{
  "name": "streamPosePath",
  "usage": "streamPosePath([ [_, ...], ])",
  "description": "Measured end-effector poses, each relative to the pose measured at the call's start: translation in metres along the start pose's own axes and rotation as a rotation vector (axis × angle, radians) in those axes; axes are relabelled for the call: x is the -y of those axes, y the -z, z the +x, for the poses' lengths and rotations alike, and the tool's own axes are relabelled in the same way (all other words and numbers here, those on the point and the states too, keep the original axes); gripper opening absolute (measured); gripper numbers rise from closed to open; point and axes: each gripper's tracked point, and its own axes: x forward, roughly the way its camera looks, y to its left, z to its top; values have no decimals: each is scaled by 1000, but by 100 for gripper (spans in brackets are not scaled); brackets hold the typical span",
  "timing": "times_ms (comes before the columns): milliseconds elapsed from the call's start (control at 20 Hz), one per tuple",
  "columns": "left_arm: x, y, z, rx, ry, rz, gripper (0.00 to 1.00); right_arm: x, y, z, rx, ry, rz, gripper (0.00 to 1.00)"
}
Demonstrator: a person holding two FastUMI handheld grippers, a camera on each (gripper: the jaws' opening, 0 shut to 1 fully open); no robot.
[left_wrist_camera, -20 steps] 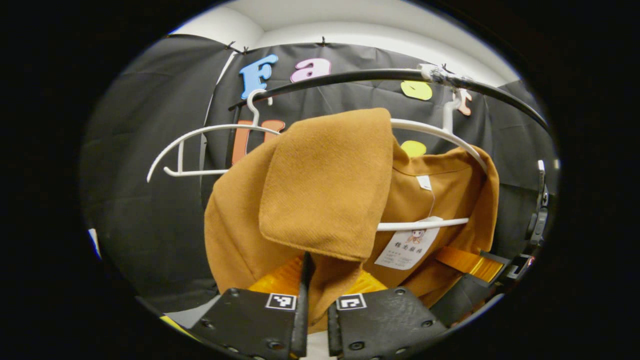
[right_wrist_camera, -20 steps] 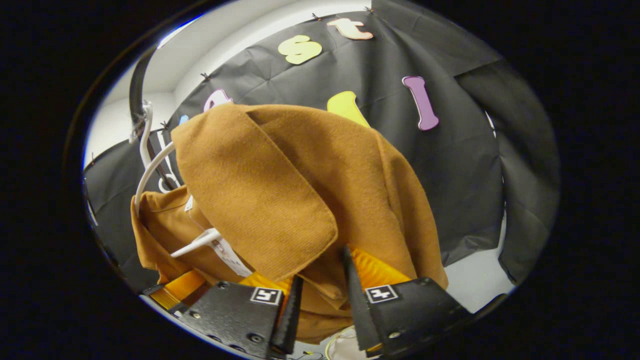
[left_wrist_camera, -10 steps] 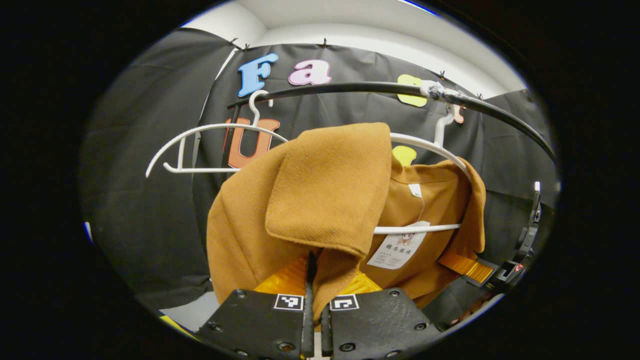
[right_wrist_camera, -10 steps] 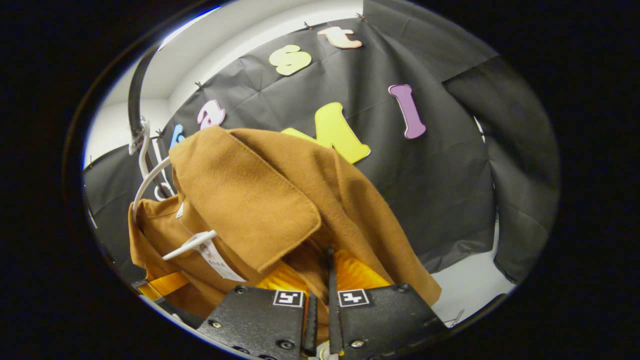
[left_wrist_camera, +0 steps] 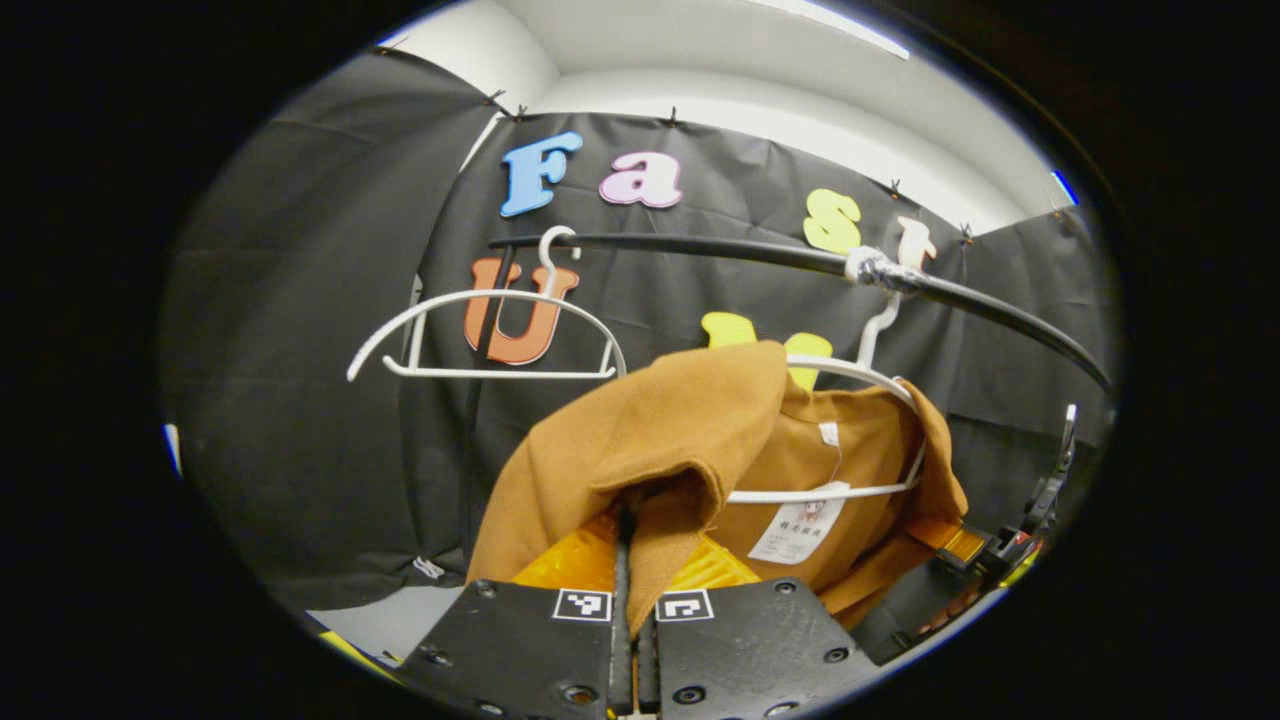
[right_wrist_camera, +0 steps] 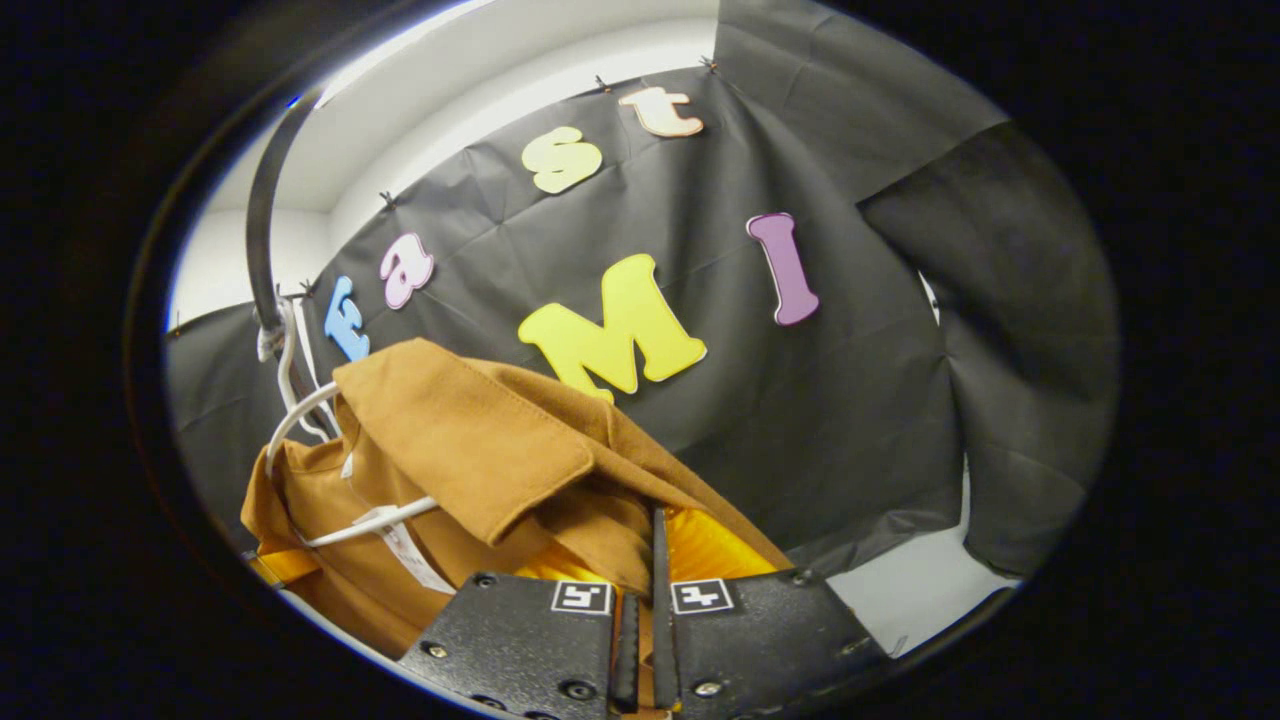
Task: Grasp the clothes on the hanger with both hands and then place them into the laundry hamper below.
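In the left gripper view, our left tool (left_wrist_camera: 632,560) sits at the bottom of the frame with its two black fingers pressed together on a fold of the tan coat (left_wrist_camera: 680,440), the cloth pinched in the narrow slit between them. The coat hangs on a white hanger (left_wrist_camera: 850,375) whose hook loops over a black rail (left_wrist_camera: 720,248) running across the booth. One shoulder of the coat is pulled forward and down toward the tool, while the other shoulder rests on the hanger's far arm. A white label (left_wrist_camera: 800,520) dangles inside the collar, just below the hanger's lower bar. A second white hanger (left_wrist_camera: 480,335), bare, hangs on the same rail farther to the left in this view. At the lower right edge we see part of the other tool, too cropped to judge.

In the right gripper view, our right tool (right_wrist_camera: 640,570) is likewise clamped on the coat (right_wrist_camera: 470,450), its fingers closed on a fold beneath the collar flap. The hanger (right_wrist_camera: 300,420) and rail (right_wrist_camera: 262,210) curve along the left side, with the coat's inner lining draped over the hanger.
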Motion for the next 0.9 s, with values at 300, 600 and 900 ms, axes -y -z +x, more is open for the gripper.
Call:
streamPosePath([
  [300, -14, -36, -5, 61, -17, -65, 2, 8, -37, 5, 48, -14, 84, 7],
  [600, -36, -55, 2, 70, -39, -91, 2, 15, -62, 33, 12, -26, 61, 7],
  [900, -46, -54, 12, 45, -15, -111, 7, 11, -48, 62, -82, -58, 19, 7],
])
